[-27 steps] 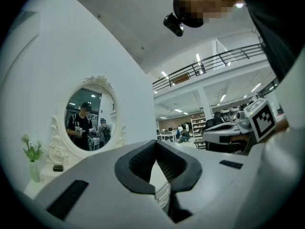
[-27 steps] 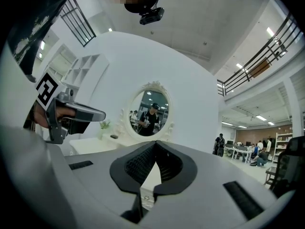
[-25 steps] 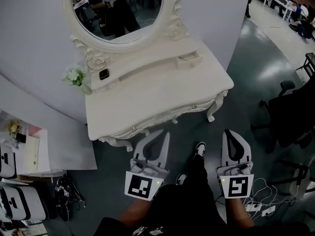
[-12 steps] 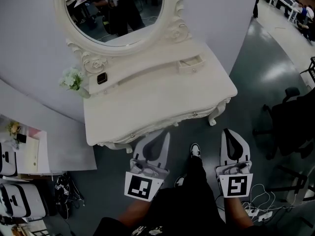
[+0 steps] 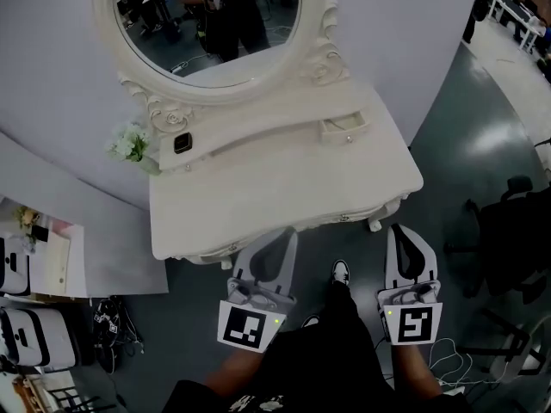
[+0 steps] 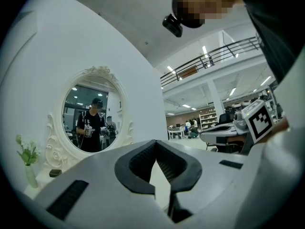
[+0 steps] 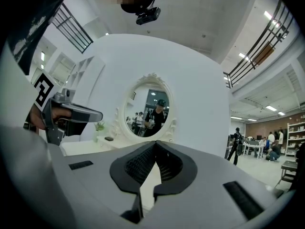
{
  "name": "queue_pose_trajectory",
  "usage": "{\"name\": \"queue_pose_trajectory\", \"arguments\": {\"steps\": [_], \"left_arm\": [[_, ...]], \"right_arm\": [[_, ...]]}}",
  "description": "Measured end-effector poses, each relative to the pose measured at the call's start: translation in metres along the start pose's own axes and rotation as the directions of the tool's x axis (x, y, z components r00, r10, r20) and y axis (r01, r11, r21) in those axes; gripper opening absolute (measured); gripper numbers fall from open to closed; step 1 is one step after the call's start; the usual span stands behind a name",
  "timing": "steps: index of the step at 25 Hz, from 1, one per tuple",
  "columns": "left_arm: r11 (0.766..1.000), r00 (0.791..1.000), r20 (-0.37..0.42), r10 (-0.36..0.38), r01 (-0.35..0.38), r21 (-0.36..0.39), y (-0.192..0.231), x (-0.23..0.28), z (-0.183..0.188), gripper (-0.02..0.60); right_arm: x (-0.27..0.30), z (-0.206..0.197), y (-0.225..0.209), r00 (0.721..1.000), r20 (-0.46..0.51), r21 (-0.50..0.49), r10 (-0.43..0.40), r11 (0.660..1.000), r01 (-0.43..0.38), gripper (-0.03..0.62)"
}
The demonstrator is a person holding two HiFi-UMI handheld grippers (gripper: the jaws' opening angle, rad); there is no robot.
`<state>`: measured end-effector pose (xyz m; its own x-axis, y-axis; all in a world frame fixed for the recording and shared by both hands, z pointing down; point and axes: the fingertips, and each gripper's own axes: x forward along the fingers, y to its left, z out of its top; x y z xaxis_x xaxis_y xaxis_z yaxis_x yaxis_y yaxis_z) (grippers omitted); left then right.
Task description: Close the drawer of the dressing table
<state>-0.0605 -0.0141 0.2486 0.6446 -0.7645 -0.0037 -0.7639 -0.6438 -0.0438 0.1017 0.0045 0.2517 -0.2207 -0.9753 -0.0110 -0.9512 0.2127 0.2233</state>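
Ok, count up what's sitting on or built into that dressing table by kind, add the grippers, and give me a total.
Mirror: 1
Vase of flowers: 1
Small dark object: 1
Open small drawer: 1
Grippers, jaws shut: 2, the left gripper and the right gripper
Total: 6

Open-plan lab or office hall, probably. Mezzanine railing (image 7: 259, 44) above the right gripper (image 5: 403, 235); desks (image 5: 515, 3) far to its right; office chair (image 5: 508, 226) beside it; staged white backdrop (image 5: 52, 101) ahead.
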Motion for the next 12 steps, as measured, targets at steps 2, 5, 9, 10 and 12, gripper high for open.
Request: {"name": "queue_pose_trajectory", "arguments": {"steps": [2,5,9,10,12], "left_arm": [[1.0,1.0,-0.001,0.017,-0.017,-0.001,0.004,0.008,0.002,0.003],[0.999,0.999,0.003,0.043,-0.043,-0.002,0.011,0.022,0.007,0.003],[0.998,0.998,0.001,0.062,-0.062,-0.003,0.014,0.039,0.009,0.003],[0.998,0.998,-0.002,0.068,-0.068,-0.005,0.016,0.043,0.009,0.003],[0.997,0.997,-0.01,0.078,-0.078,-0.004,0.02,0.051,0.008,0.003]], "right_arm": [[0.01,0.002,-0.005,1.0,0.014,0.004,0.015,1.0,-0.015,-0.002],[0.026,0.004,-0.014,0.999,0.003,0.003,0.038,0.999,-0.038,-0.002],[0.047,0.004,-0.024,0.998,0.0,-0.005,0.063,0.998,-0.063,-0.002],[0.051,0.003,-0.027,0.998,0.006,-0.004,0.069,0.998,-0.069,-0.002],[0.06,0.001,-0.031,0.997,0.01,-0.002,0.079,0.997,-0.079,-0.002]]}}
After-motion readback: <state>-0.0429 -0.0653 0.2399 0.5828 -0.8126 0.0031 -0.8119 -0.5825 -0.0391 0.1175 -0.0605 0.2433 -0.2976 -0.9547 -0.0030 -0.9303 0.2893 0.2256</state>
